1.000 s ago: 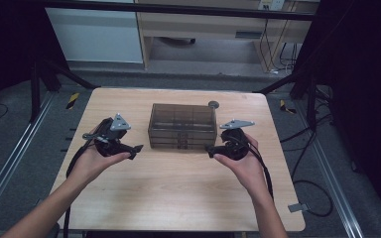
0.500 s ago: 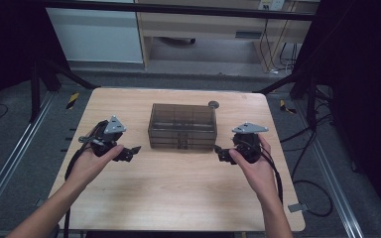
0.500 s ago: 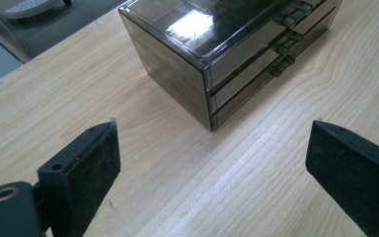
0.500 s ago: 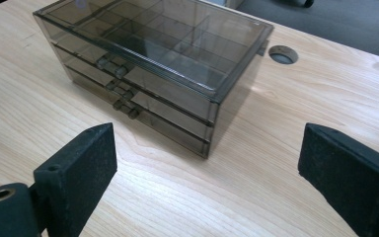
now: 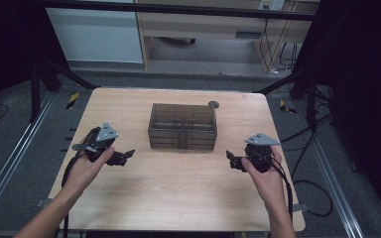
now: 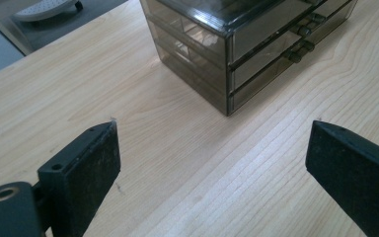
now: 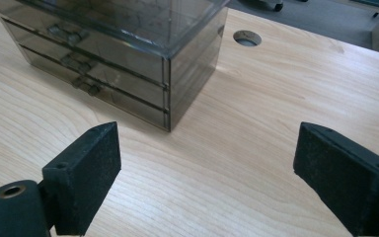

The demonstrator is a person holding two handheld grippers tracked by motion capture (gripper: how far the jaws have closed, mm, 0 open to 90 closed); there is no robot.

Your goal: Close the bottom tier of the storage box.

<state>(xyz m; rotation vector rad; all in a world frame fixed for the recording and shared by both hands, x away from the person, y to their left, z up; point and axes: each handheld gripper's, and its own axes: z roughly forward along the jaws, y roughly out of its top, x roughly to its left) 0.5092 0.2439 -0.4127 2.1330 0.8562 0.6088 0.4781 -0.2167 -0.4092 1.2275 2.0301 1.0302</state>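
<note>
The smoky drawer box [image 5: 182, 126] is sitting mid-counter [image 5: 178, 198], drawers facing the person. The left hand-held gripper [image 5: 127, 156] and right hand-held gripper [image 5: 230, 159] are hovering on either side of its front, apart from it, each released and holding nothing; the right jaws have just been narrowing slightly, likely readying for a reach toward the drawer handles [image 7: 71, 61].

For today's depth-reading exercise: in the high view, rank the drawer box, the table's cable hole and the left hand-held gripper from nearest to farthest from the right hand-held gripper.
1. Drawer box, at the table's middle.
2. Cable hole, behind the box.
3. Left hand-held gripper, across the table from the right hand-held gripper.
</note>
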